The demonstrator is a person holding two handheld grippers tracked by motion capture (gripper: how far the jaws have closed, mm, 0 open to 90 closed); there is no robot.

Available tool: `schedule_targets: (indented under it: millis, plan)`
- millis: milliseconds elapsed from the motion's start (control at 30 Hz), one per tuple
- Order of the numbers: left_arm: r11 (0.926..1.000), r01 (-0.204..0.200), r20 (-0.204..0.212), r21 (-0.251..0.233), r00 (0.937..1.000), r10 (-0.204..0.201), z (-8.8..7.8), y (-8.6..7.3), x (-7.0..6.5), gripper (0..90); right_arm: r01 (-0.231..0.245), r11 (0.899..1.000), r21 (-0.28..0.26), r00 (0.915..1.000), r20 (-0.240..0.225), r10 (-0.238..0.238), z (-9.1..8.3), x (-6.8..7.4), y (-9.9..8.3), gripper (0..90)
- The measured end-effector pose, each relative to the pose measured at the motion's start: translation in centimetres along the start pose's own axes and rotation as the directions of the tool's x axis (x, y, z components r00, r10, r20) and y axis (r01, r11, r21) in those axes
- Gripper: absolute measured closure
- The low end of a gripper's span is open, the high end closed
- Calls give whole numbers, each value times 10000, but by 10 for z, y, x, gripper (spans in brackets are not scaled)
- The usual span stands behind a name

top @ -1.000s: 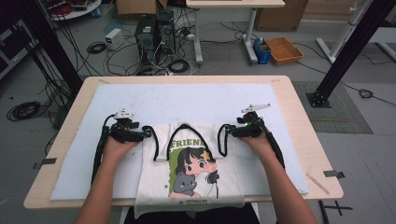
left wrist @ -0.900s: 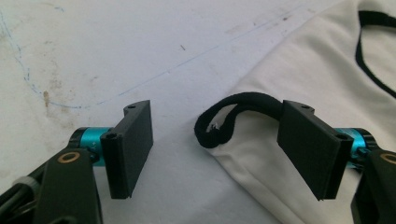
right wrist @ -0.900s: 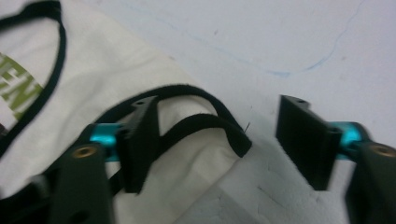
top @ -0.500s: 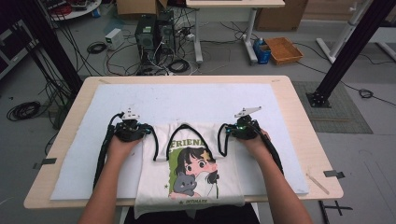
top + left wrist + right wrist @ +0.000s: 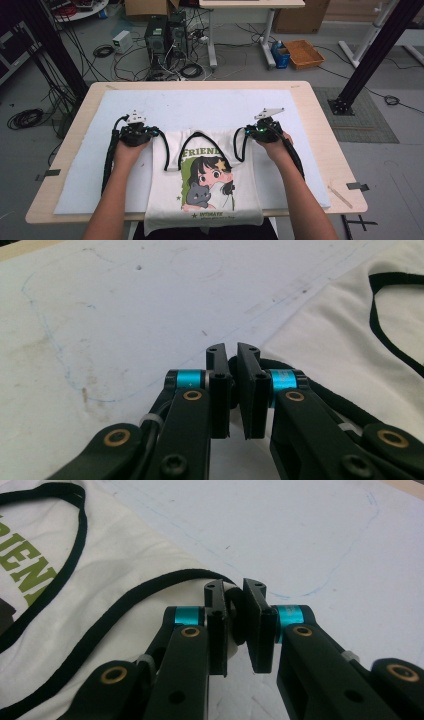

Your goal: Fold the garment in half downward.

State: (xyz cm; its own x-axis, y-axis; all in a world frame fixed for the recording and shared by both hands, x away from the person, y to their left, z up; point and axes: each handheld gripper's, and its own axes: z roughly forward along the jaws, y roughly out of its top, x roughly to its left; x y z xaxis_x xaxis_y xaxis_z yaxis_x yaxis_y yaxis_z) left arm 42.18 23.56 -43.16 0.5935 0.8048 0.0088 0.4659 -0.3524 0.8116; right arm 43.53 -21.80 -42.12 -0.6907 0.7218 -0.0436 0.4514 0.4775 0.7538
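Pinching both shoulder straps of a printed tank top (image 5: 205, 180), left gripper (image 5: 234, 357) and right gripper (image 5: 235, 597) just clamped; thin holds, likely to slip under uneven pull

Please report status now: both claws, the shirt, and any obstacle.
Left claw and right claw have just closed on the black-trimmed shoulders of the white shirt. Shirt flat on the white mat, hem over table edge. Nothing in the way.

Black left gripper (image 5: 232, 385) and right gripper (image 5: 235, 625): cyan collars, brass rivets, black trailing cables, bare forearms.
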Motion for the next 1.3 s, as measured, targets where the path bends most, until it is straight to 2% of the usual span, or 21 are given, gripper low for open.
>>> schedule_targets:
  millis: [100, 133, 200, 267, 367, 400, 467, 533, 567, 633, 700, 800, 867, 933, 967, 1100, 1167, 1300]
  plan:
    - [9999, -96, -112, -102, 9999, 95, -1, 8, 4, 840, -25, 10000, -41, 9999, 125, 25, 0, -4, 4, 820]
    - [9999, -2, -49, -118, 10000, 1, -1, 11, 6, 840, -24, 10000, -53, 9998, 173, 25, 0, -6, 6, 820]
    - [10000, -51, -106, 61, 9999, 52, 2, 17, 9, 840, -20, 10000, -40, 9997, 261, 21, 0, -9, 10, 820]
    - [9999, -125, -179, -88, 9998, 123, 4, 24, 12, 840, -85, 9999, -122, 9994, 331, 89, 1, -13, 14, 820]
    - [9999, -134, -269, 80, 9995, 136, 8, 35, 18, 840, -129, 9999, -95, 9986, 515, 134, 3, -18, 21, 820]
    - [9999, -108, -319, -87, 9994, 105, 8, 38, 20, 840, -125, 9999, -104, 9984, 550, 131, 4, -20, 24, 820]
    - [10000, 95, -375, -16, 9993, -95, 10, 46, 25, 840, -279, 9994, -211, 9976, 629, 292, 4, -24, 32, 820]
    - [9996, 147, -500, -221, 9986, -158, 8, 53, 30, 840, -316, 9991, -275, 9966, 751, 336, 3, -27, 40, 820]
    - [9987, 362, -466, -349, 9982, -378, 7, 56, 32, 840, -352, 9985, -411, 9957, 837, 385, 2, -29, 44, 820]
    - [9975, 466, -358, -532, 9982, -485, 3, 61, 33, 840, -412, 9979, -491, 9942, 975, 458, 0, -30, 53, 819]
    - [9956, 447, -159, -821, 9988, -462, -1, 61, 31, 839, -422, 9969, -658, 9945, 931, 482, -2, -29, 56, 819]
    - [9940, 427, 122, -1008, 9991, -417, -5, 54, 26, 839, -290, 9970, -718, 9965, 755, 344, -4, -26, 53, 819]
    - [9957, 566, 425, -736, 9977, -536, -9, 50, 24, 839, -340, 9950, -938, 9976, 567, 394, -6, -25, 48, 819]
    - [9923, 440, 342, -1158, 9986, -403, -15, 45, 19, 839, -356, 9938, -1050, 9985, 379, 398, -10, -24, 44, 818]
    - [9911, 483, 458, -1243, 9980, -429, -17, 43, 18, 839, -391, 9942, -1007, 9985, 330, 426, -12, -23, 43, 818]
    - [9941, 324, 674, -1031, 9974, -255, -26, 40, 14, 839, -225, 9909, -1330, 9995, 183, 251, -20, -18, 38, 818]
    - [9908, 243, 668, -1333, 9976, -155, -30, 39, 11, 838, -209, 9899, -1405, 9997, 97, 225, -24, -15, 36, 818]
    - [9883, 205, 791, -1514, 9968, -86, -38, 36, 7, 837, -136, 9865, -1635, 9999, -13, 135, -31, -13, 32, 817]
